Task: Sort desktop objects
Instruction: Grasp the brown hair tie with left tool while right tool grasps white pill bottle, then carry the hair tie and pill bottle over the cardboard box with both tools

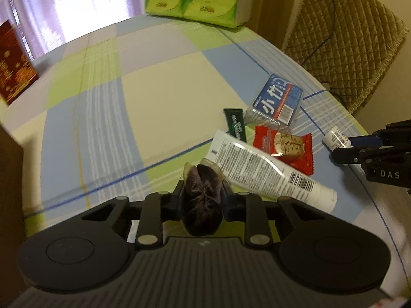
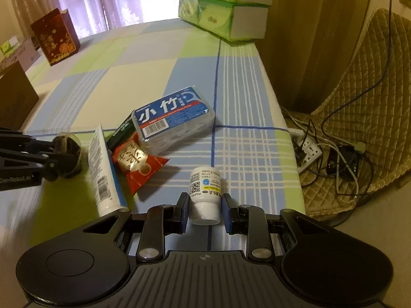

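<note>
Here, your left tongs (image 1: 201, 195) pinch a dark, wrinkled dried fruit in a clear wrapper (image 1: 201, 200), held just above the table (image 1: 159, 82) with its checked cloth of blue, green and cream. Just beside it to the right lies a white squeeze tube with printed text and a barcode (image 1: 267, 172), its flat end toward the far side. Touching the tube is a red snack sachet with gold characters (image 1: 287, 148), and a dark green sachet (image 1: 235, 125) lies partly under both.

Beyond them sits a clear plastic box with a blue and red label (image 2: 174, 118).

Your right tongs (image 2: 204, 206) are spread on either side of a small white bottle with a ribbed cap (image 2: 204, 192), which lies on its side, cap toward you; the pads (image 2: 183, 210) stand just clear of it.

At the far edge, green tissue packs (image 2: 223, 12) are stacked, and a dark red box (image 2: 56, 37) stands far left.
</note>
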`<state>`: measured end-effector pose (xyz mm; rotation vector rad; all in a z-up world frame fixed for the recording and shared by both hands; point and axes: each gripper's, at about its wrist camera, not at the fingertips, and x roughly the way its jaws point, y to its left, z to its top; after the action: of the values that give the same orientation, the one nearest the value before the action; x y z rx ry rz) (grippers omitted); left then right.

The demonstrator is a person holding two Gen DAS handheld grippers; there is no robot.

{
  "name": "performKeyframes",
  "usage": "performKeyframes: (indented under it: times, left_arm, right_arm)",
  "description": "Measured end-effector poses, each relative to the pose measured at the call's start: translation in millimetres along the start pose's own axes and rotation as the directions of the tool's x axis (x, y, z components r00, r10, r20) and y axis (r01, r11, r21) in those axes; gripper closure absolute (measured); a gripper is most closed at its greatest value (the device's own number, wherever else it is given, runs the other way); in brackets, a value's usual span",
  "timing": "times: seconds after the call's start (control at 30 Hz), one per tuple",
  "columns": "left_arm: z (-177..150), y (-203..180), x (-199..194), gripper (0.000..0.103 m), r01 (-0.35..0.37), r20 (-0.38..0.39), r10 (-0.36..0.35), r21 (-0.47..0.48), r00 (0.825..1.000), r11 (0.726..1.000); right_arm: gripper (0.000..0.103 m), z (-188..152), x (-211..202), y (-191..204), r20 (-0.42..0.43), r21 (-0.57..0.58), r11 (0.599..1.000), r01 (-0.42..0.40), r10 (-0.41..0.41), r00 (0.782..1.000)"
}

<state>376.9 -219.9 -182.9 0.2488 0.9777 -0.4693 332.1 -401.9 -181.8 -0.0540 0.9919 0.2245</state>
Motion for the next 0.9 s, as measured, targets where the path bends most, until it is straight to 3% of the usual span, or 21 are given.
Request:
performKeyframes:
  times: [0.13,0.43,0.9]
  left_arm:
    - [-9.9,4.4,-12.5,0.081,-0.03,-0.038,0.028,-0.046,0.999,0.999]
    - [-43.7,9.7,-59.3,0.081,-0.033,-0.044,0.027,-0.137,0.999,0.99]
    - [-76.6,12.6,-141.5,0.081,-0.028,0.029,0.035,-0.228,0.999,0.973]
  right_arm:
    - [0.079,-2.5,-4.7,4.0,-0.013,-0.009,1.0,-0.008,0.008,1.0]
    - [0.079,-2.7,-38.8,21.0,0.01,-0.022,0.999,-0.048,0.048,0.999]
    - [0.079,-20.1,-100.6,98.7,-0.001,-0.188,0.949,-0.251,0.256,0.967]
